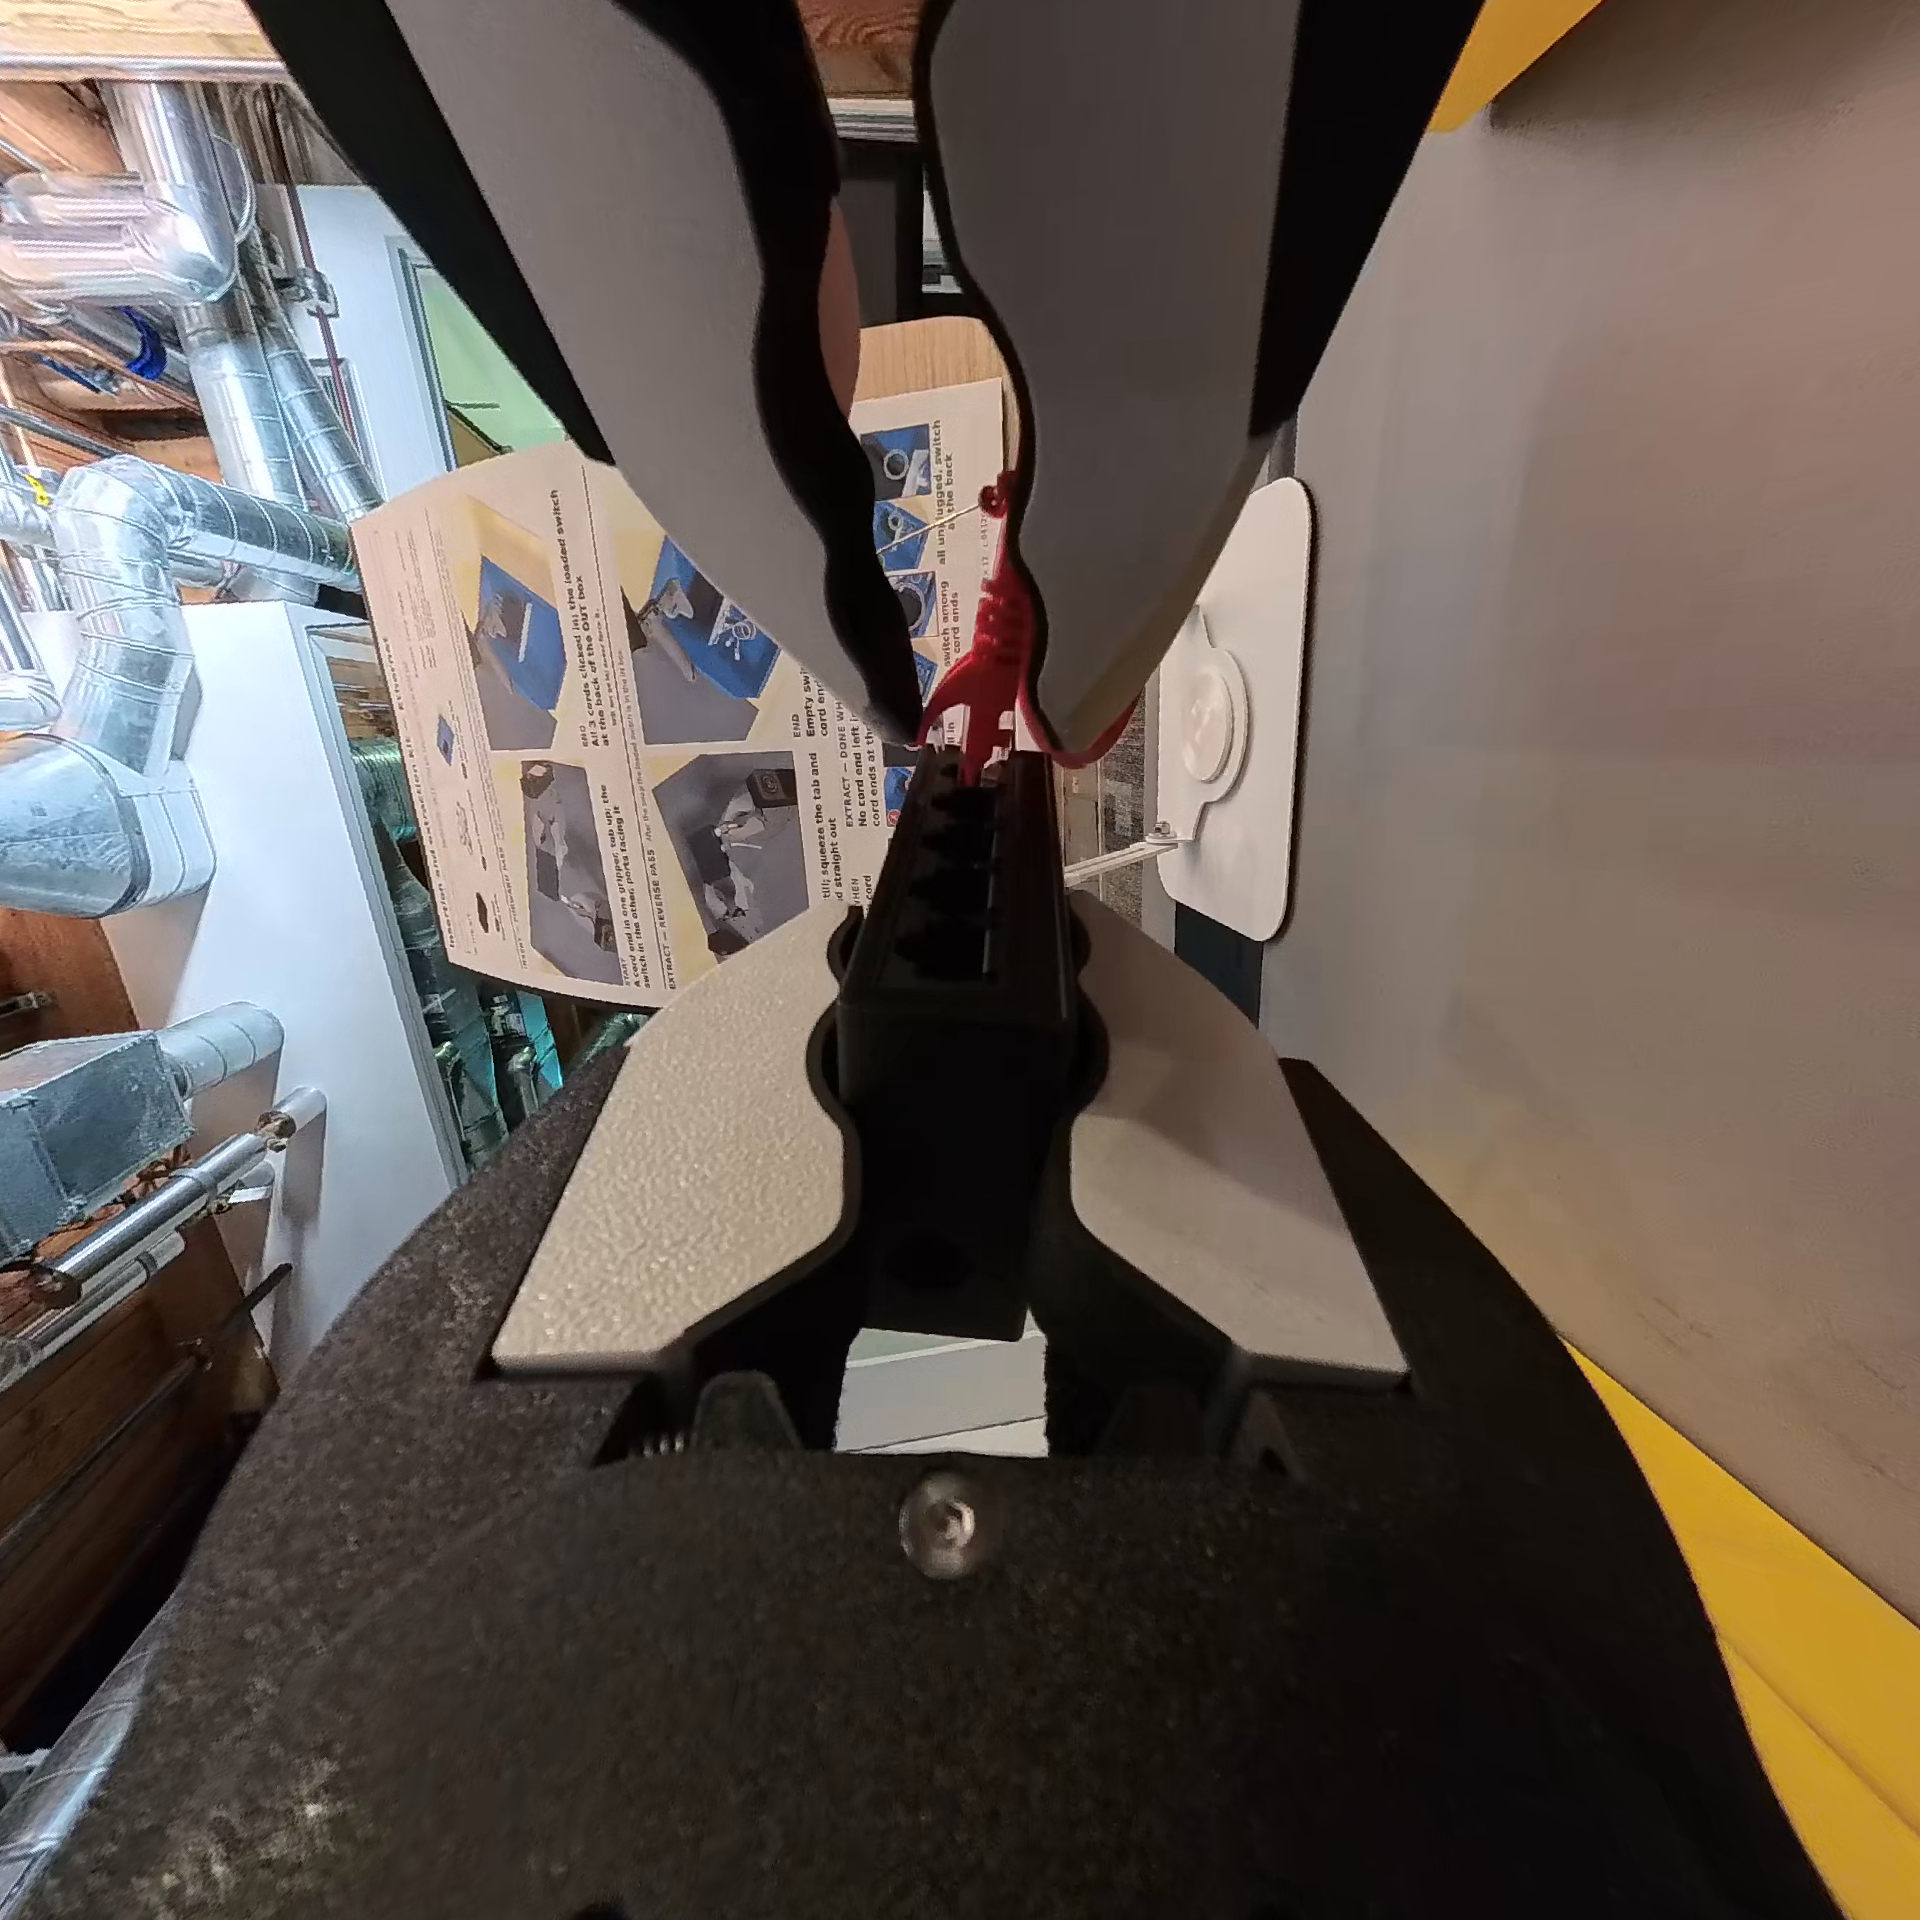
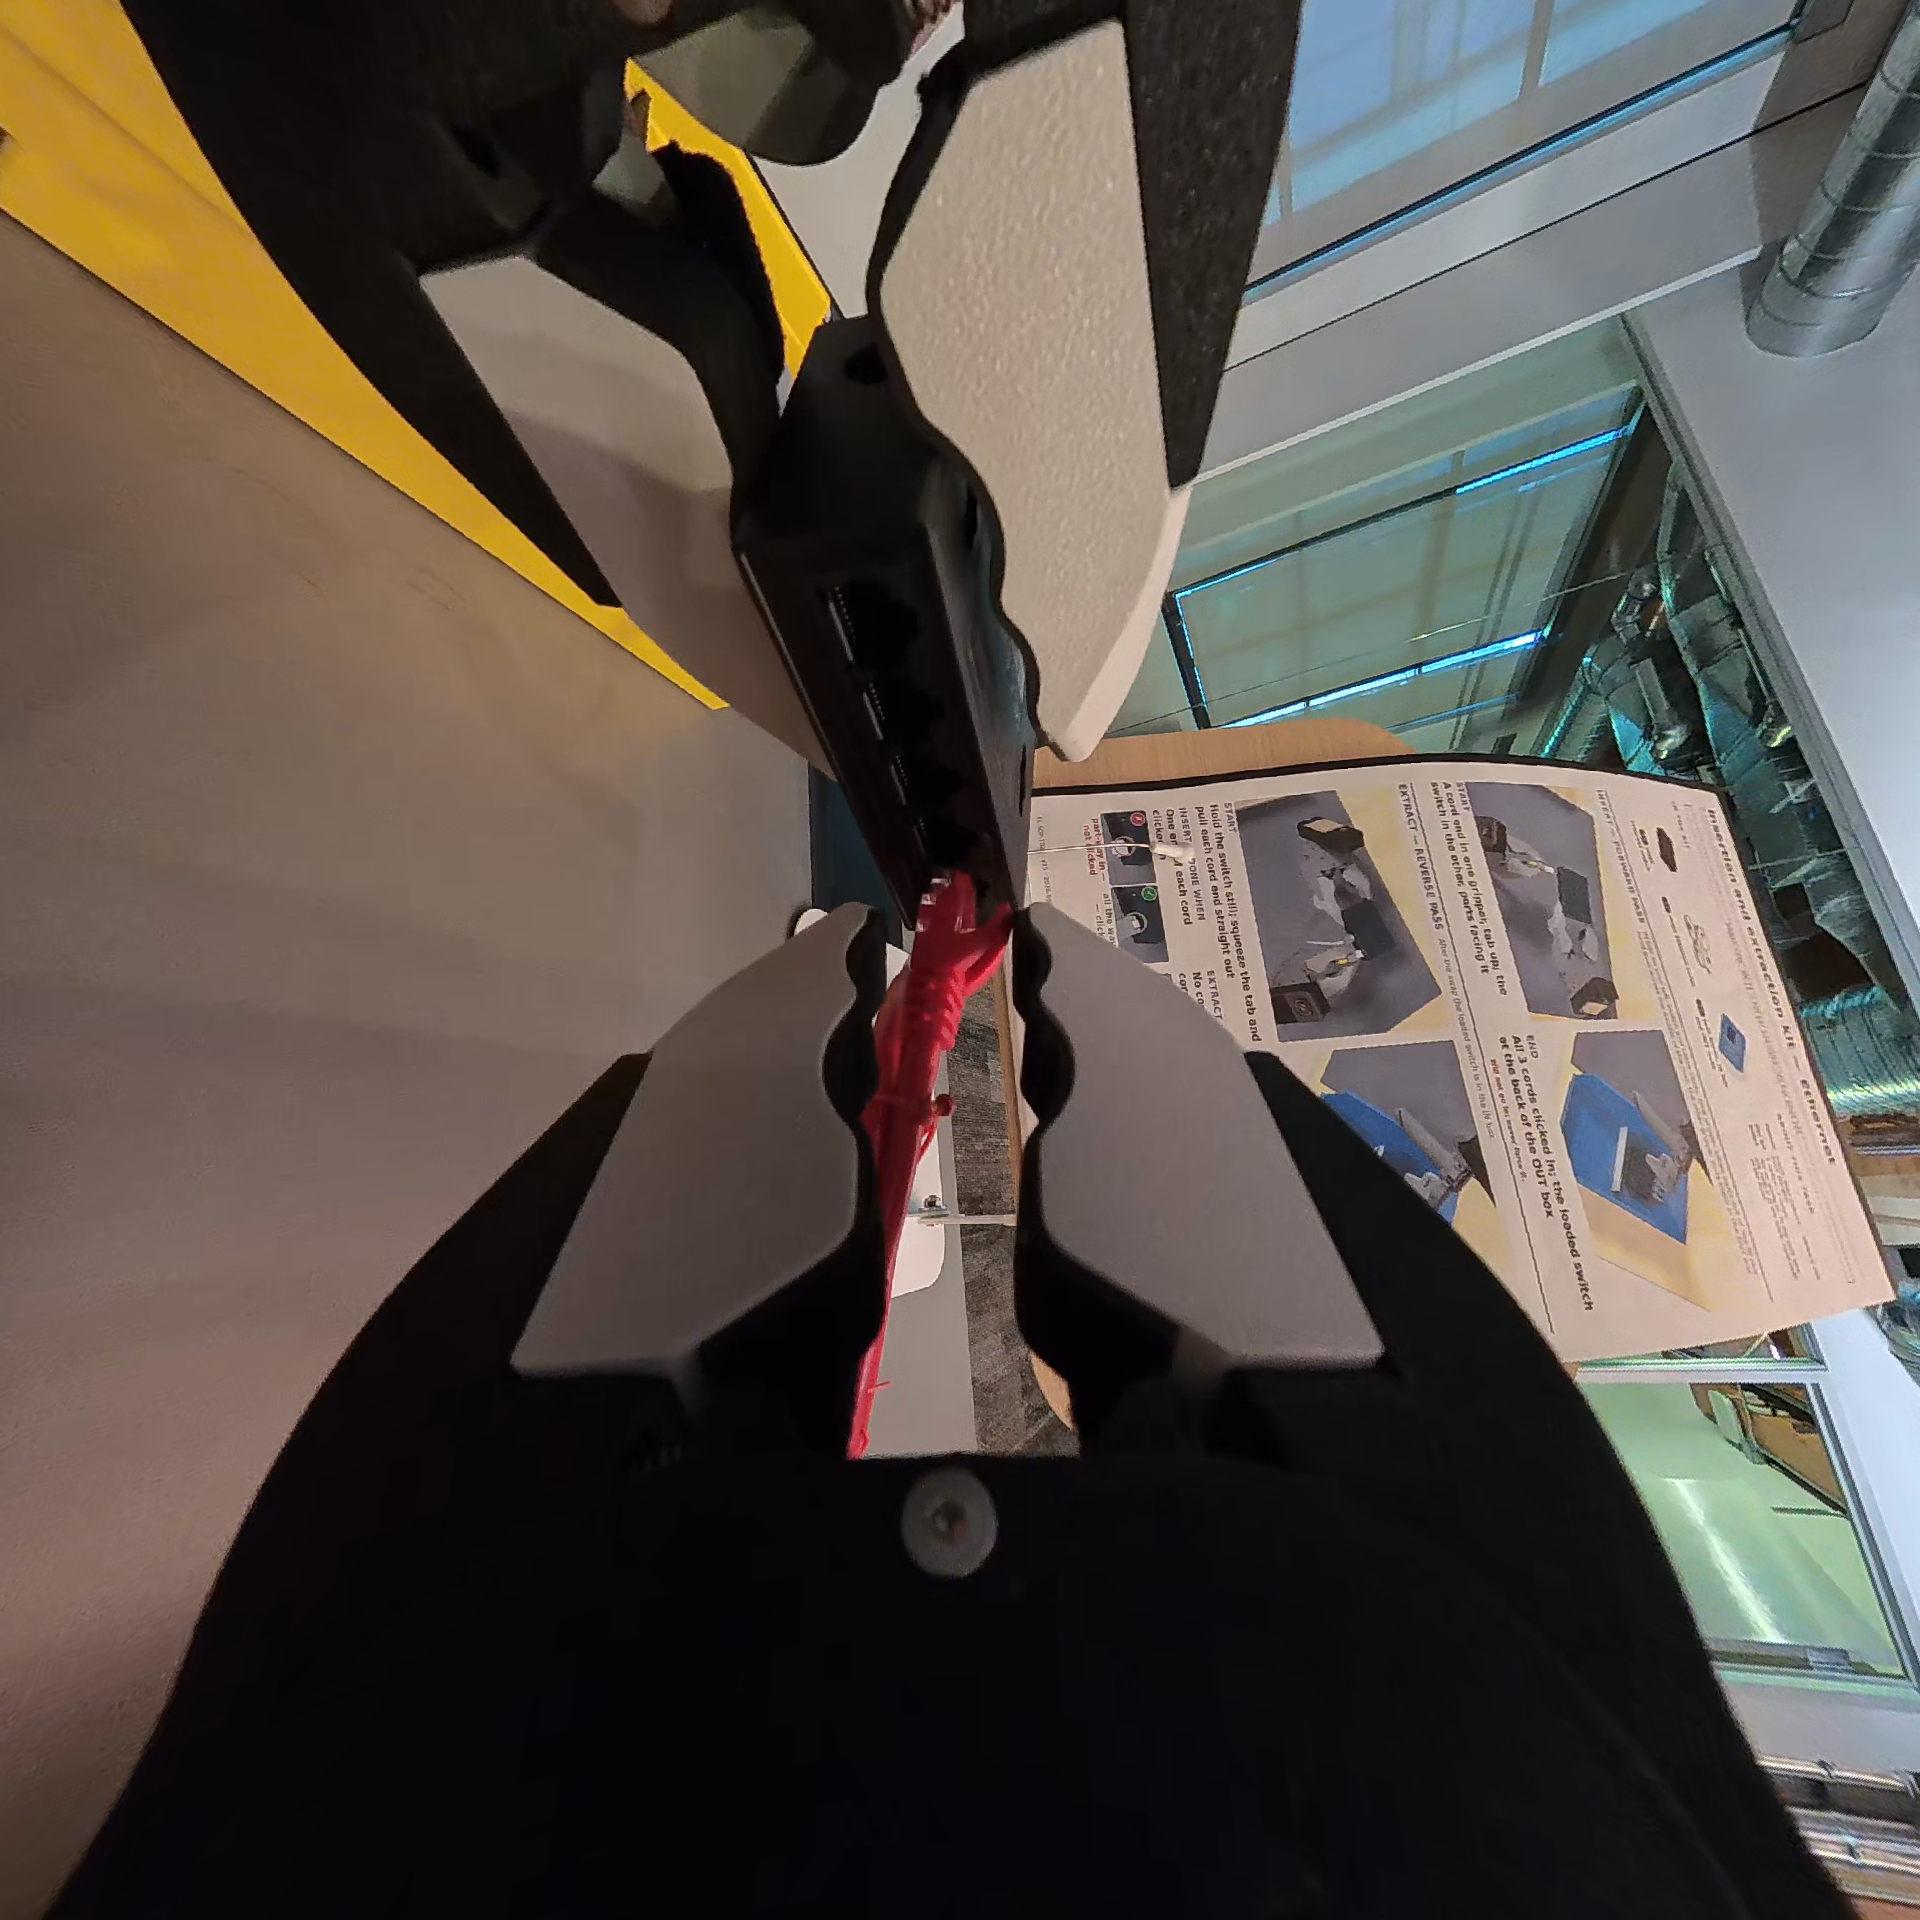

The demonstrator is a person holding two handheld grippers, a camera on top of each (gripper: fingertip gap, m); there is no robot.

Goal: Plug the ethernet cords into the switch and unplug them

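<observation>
Red cord sits at the end port of the switch, which your left tool clamps; your right tool grips the cord. Other ports remain empty.

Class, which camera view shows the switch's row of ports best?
The right wrist view: the switch turns its port face toward the camera, red ethernet cord at the end port. The left wrist view shows the ports steeply foreshortened between its own jaws.
</observation>
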